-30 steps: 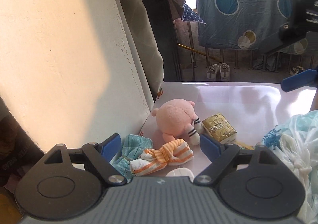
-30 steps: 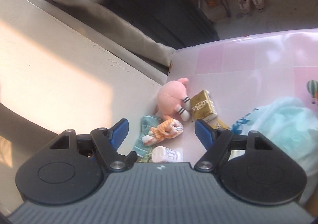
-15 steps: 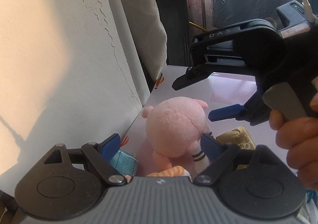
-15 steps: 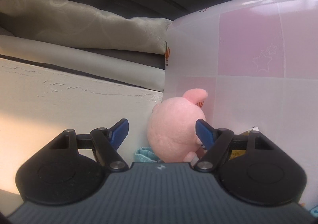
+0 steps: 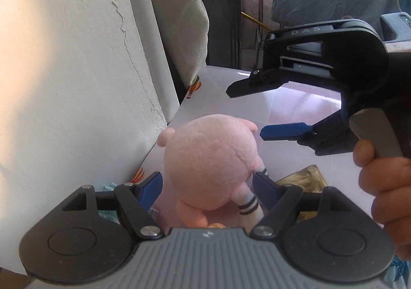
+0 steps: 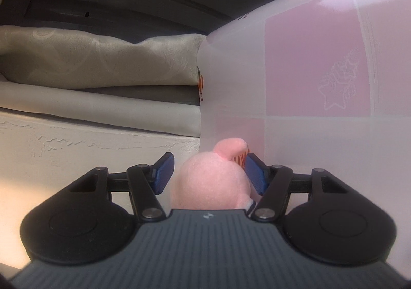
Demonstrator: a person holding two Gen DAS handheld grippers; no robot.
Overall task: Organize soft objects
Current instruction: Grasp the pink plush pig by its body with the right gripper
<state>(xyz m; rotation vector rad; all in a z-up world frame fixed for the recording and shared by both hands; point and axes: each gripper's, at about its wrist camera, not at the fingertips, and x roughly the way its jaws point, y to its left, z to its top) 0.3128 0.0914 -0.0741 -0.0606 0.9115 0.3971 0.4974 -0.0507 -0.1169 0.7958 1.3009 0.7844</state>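
My left gripper (image 5: 206,183) is spread wide, its blue pads either side of the pink plush toy (image 5: 209,163) without pressing it; the toy sits at 12 o'clock from my wrist on the pink-and-white tabletop (image 5: 295,104), close against the cracked white wall (image 5: 77,70) at 9 o'clock. My right gripper (image 5: 253,110) comes in from 3 o'clock, also released, one black finger above the toy and a blue pad (image 5: 285,131) just beside its head. From my right wrist, the toy (image 6: 210,181) fills the gap between the parted pads of that gripper (image 6: 209,173), an ear poking up at 12 o'clock. A gold packet (image 5: 305,178) lies at 2 o'clock of the toy, and a teal cloth (image 5: 109,187) peeks out at 8 o'clock.
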